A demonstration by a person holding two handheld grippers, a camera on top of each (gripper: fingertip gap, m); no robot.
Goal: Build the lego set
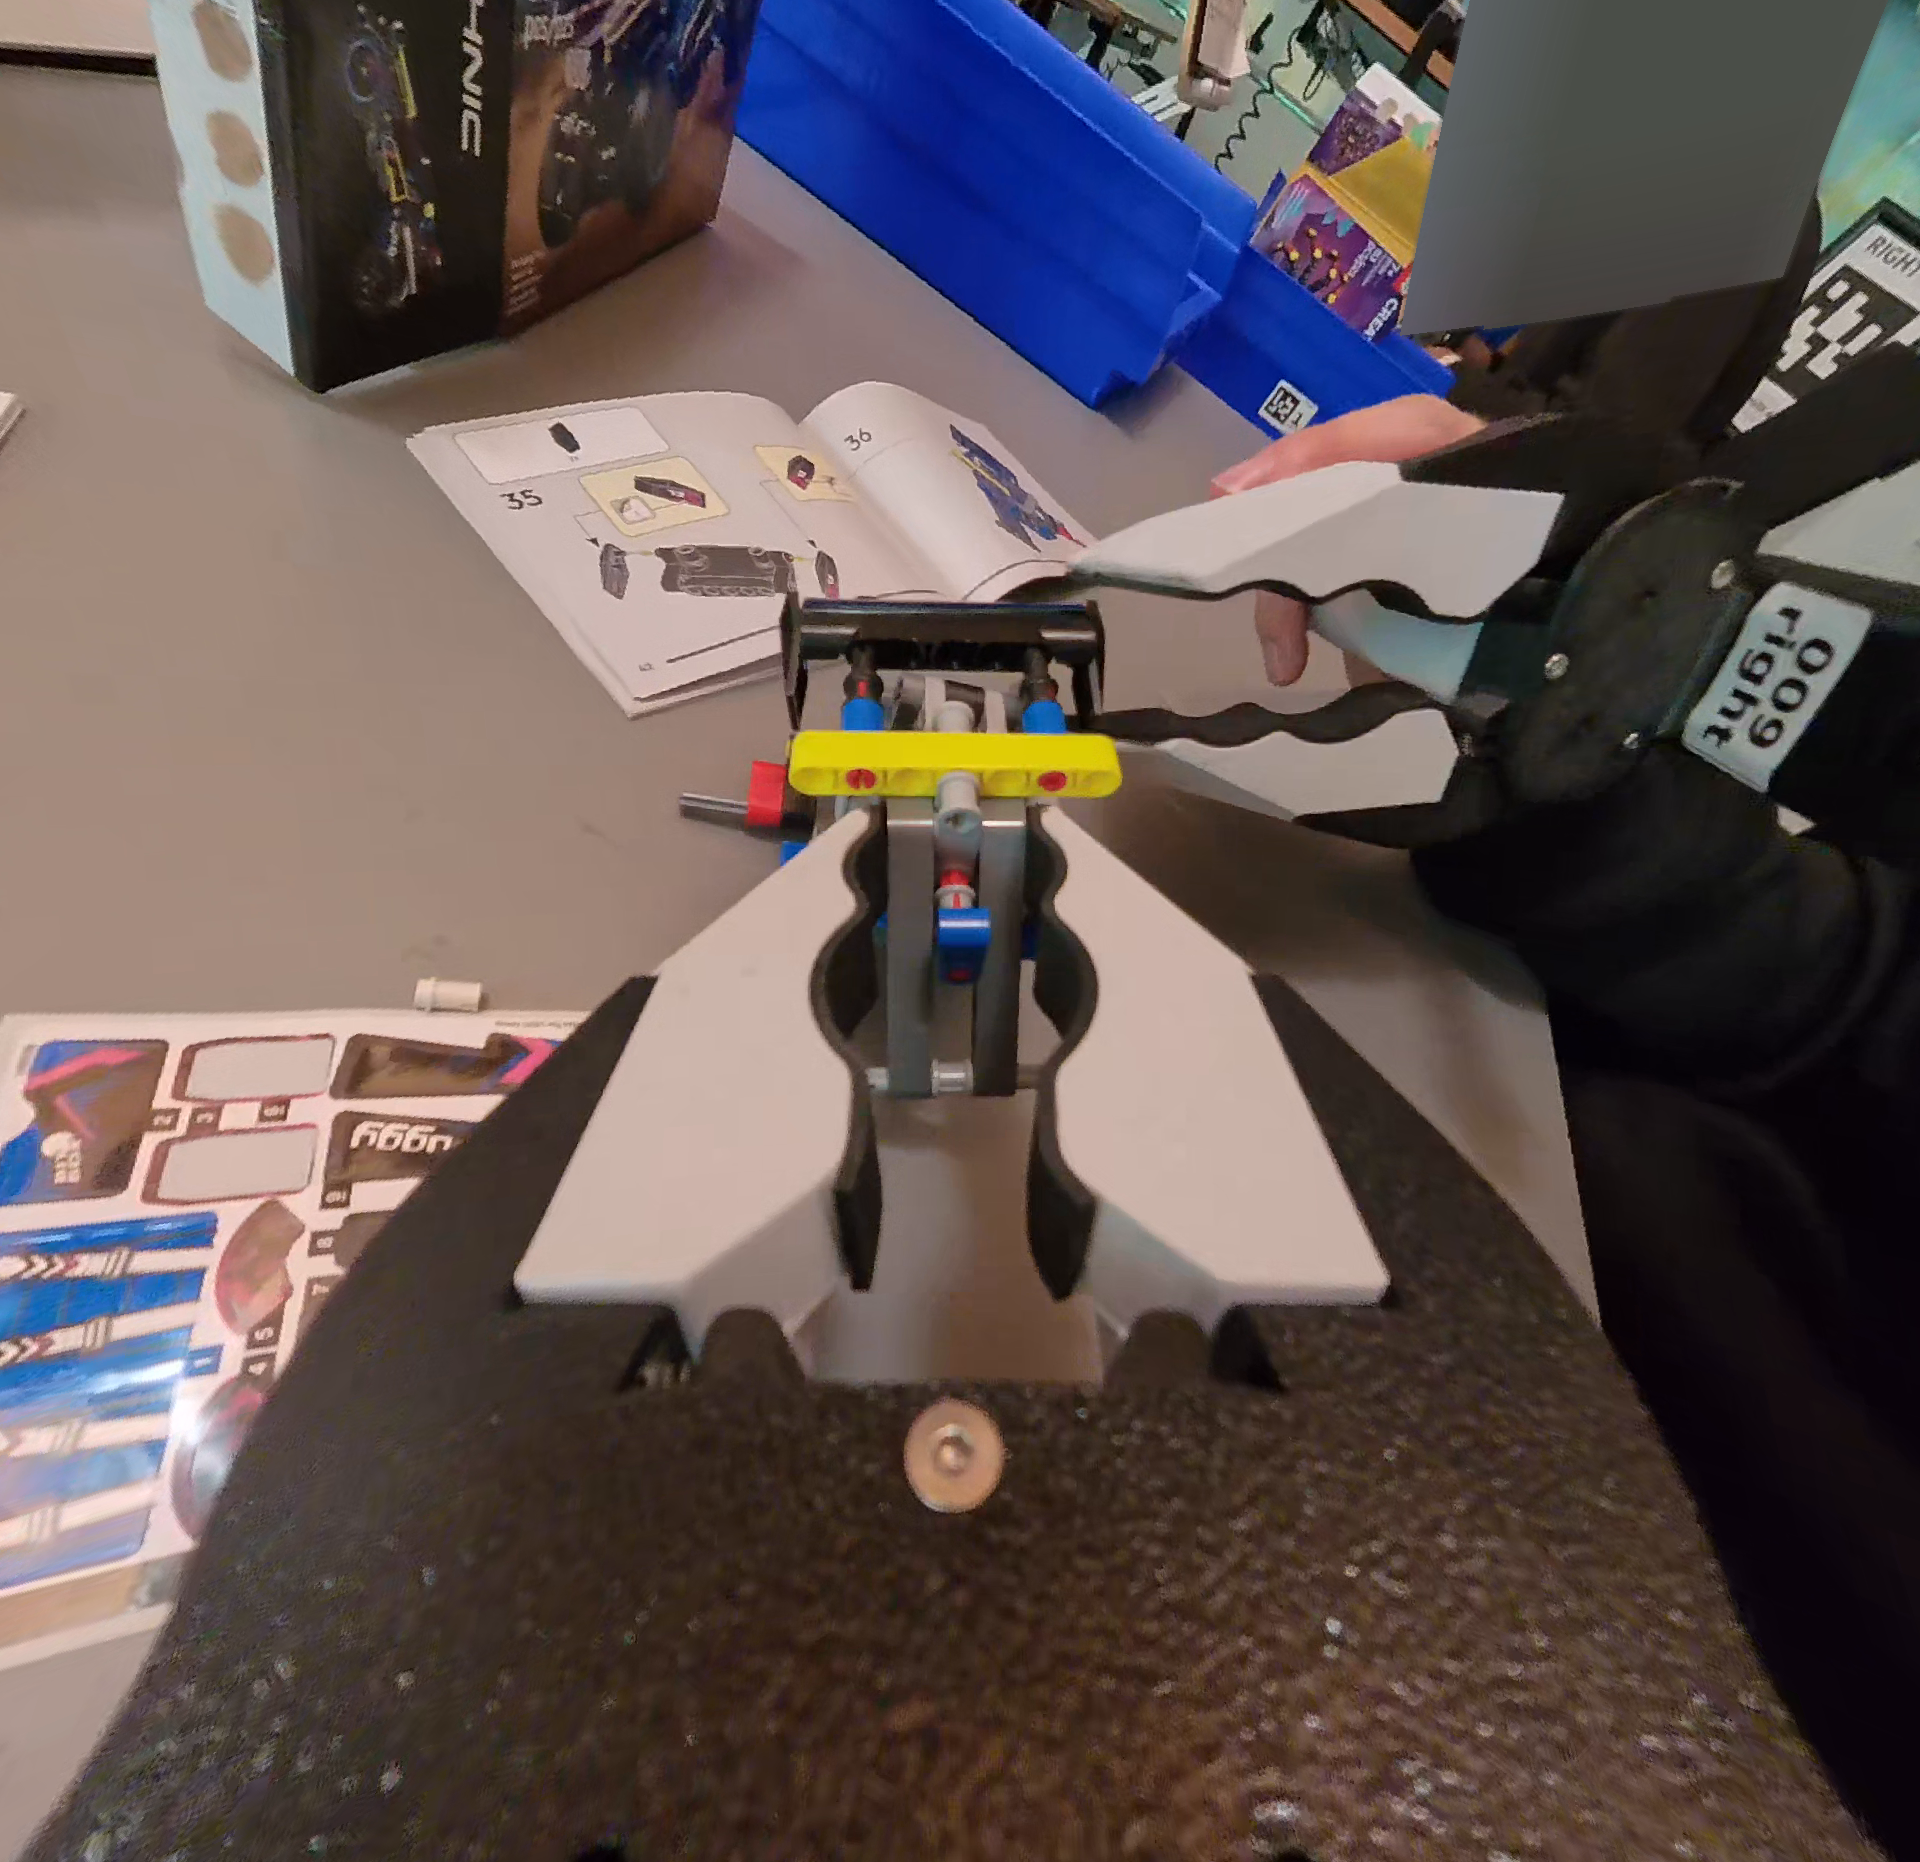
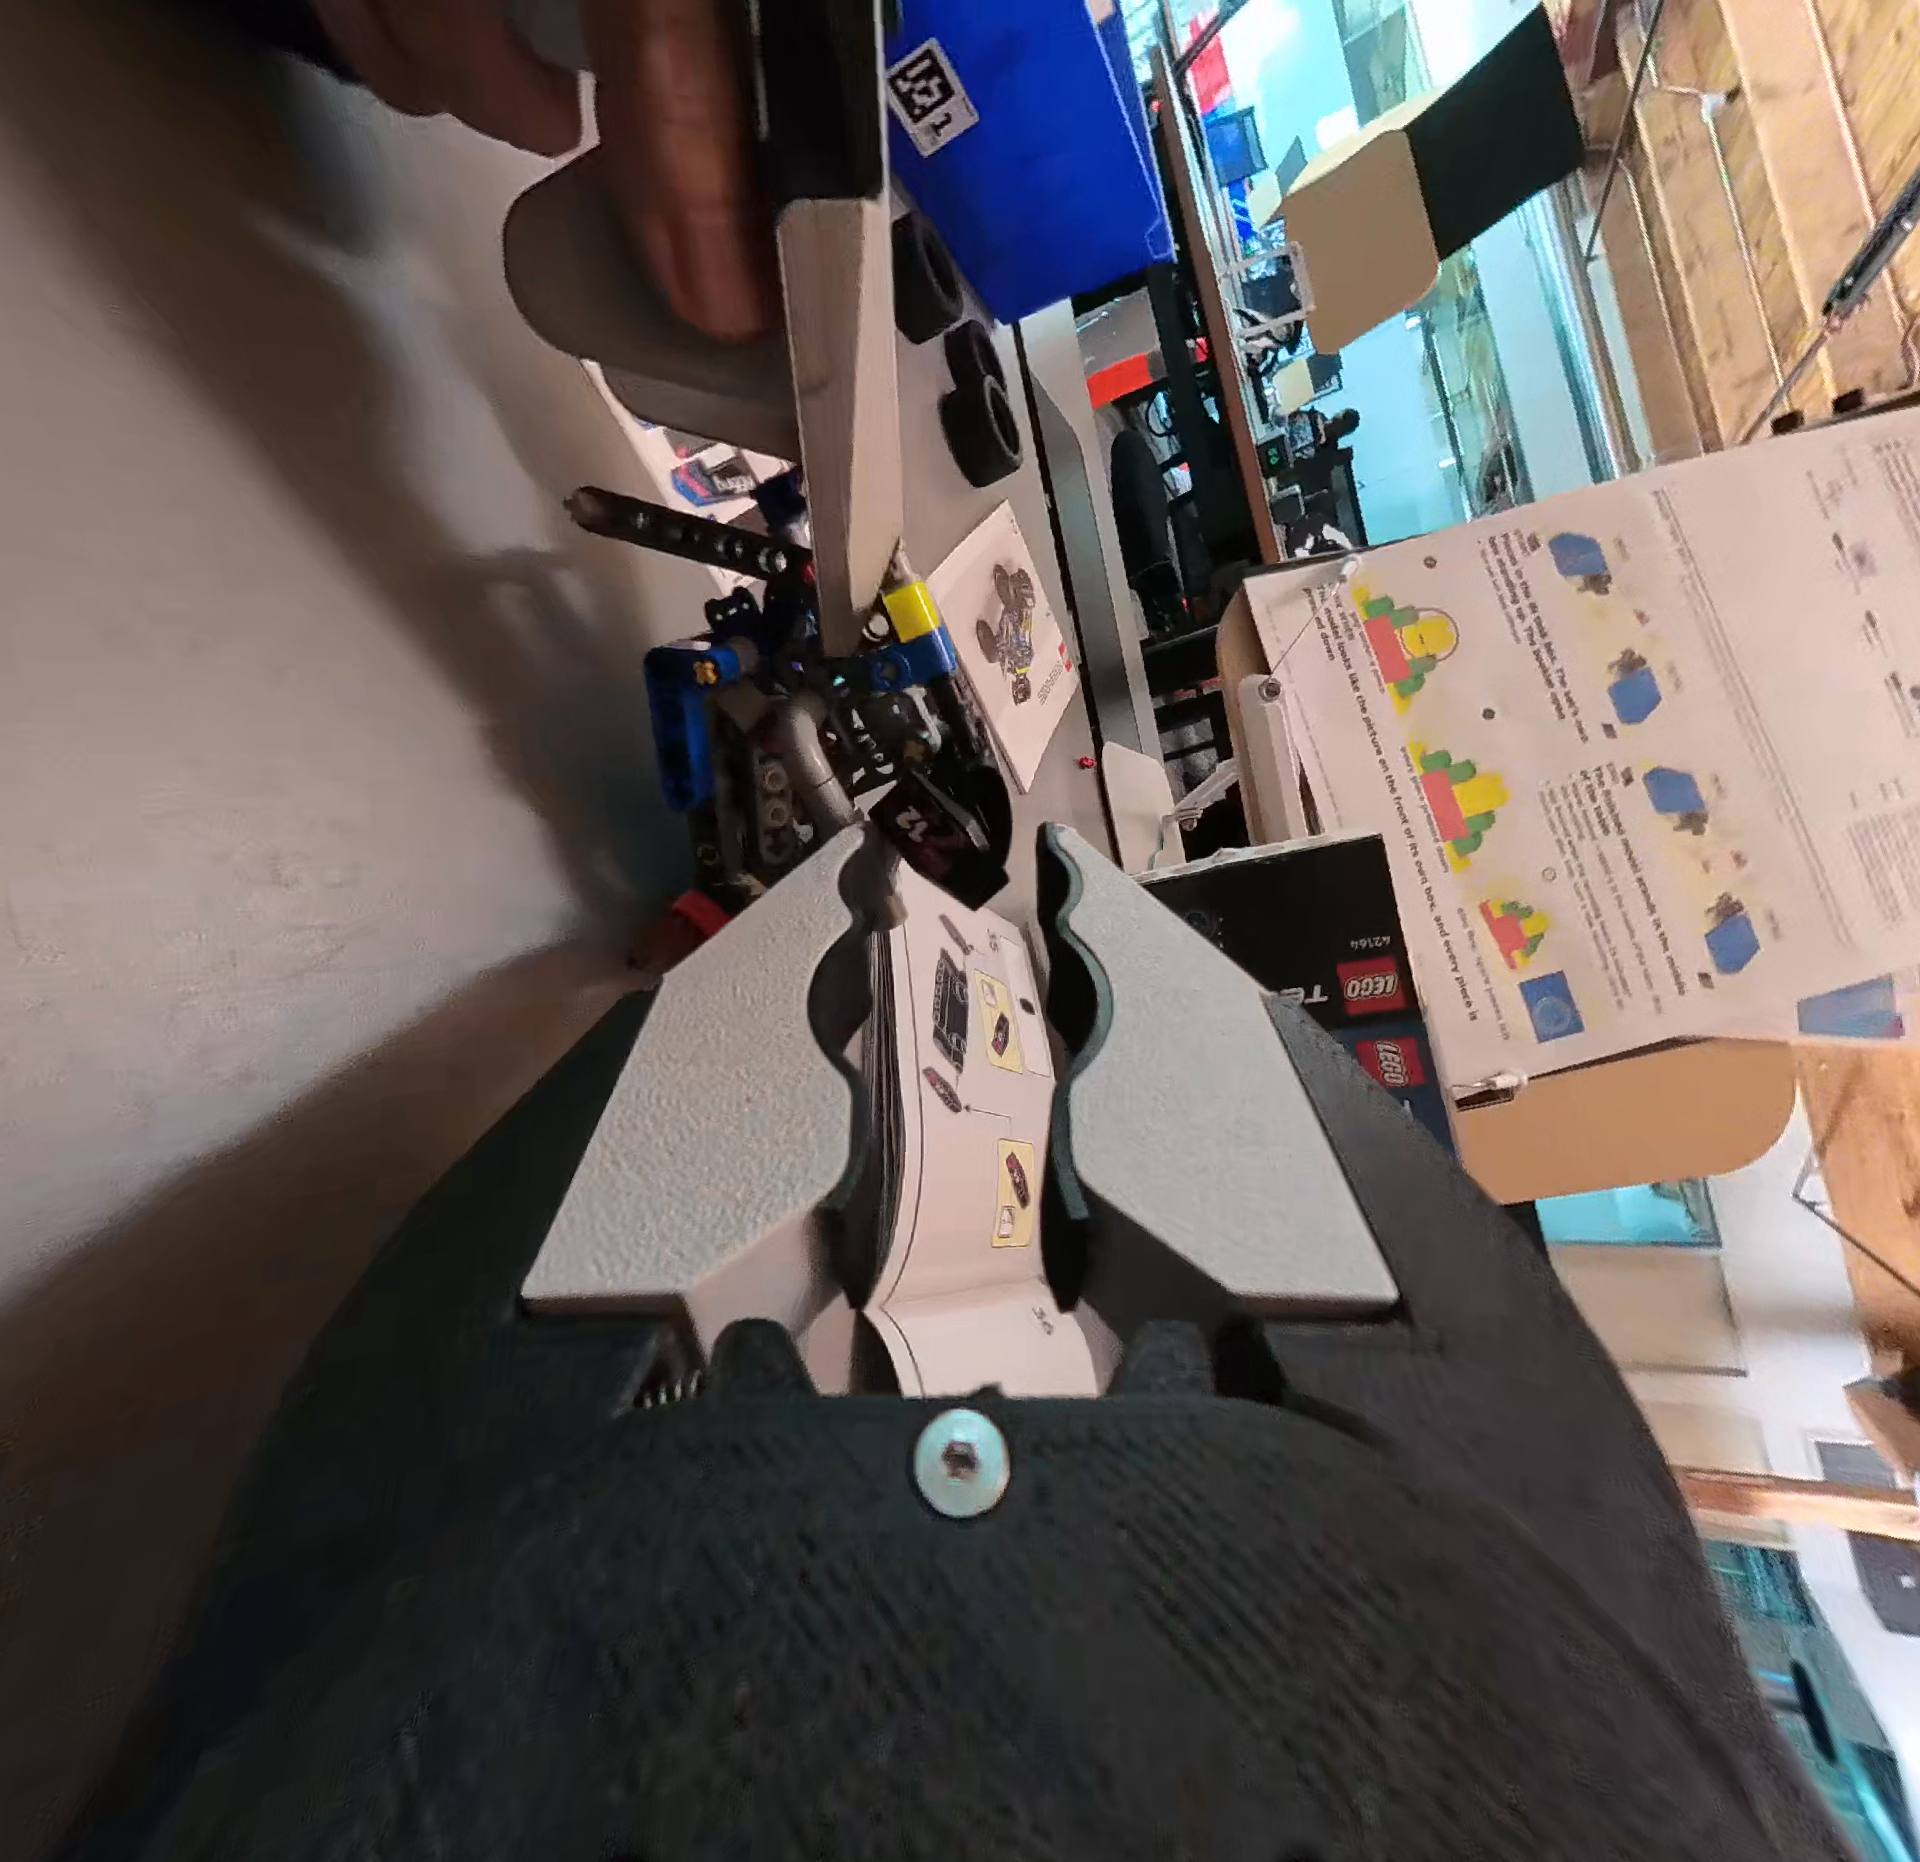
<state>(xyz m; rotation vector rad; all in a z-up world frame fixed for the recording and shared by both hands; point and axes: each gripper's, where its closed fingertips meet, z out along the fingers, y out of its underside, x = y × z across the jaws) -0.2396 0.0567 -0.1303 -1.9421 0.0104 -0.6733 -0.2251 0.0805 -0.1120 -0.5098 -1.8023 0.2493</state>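
My left gripper [image 1: 951, 836] is shut on the grey frame [image 1: 904, 960] of a small brick model. The model has a yellow beam [image 1: 954, 763] across its front and a black end piece [image 1: 940, 633] beyond it, and it is held just above the grey table [image 1: 260, 721]. My right gripper [image 2: 954, 841] comes in from the right in the left wrist view [image 1: 1091, 649]. Its jaws stand apart around the model's black stickered panel [image 2: 940, 825]. One fingertip [image 2: 857, 856] lies against the model, and a gap shows between the panel and the other pad [image 2: 1055, 877]. The model [image 2: 769, 711] and a left finger [image 2: 842, 410] also show there.
An open instruction booklet [image 1: 727, 524] lies behind the model. A dark set box [image 1: 416, 150] and blue bins [image 1: 987, 150] stand at the back. A sticker sheet [image 1: 125, 1241] and a small white pin [image 1: 449, 993] lie at the left. Black tyres [image 2: 977, 399] lie near the bins. The left gripper's tips are roughly 4 centimeters from the right gripper's. Between my left fingertips and the small white pin [image 1: 449, 993] there is roughly 8 centimeters.
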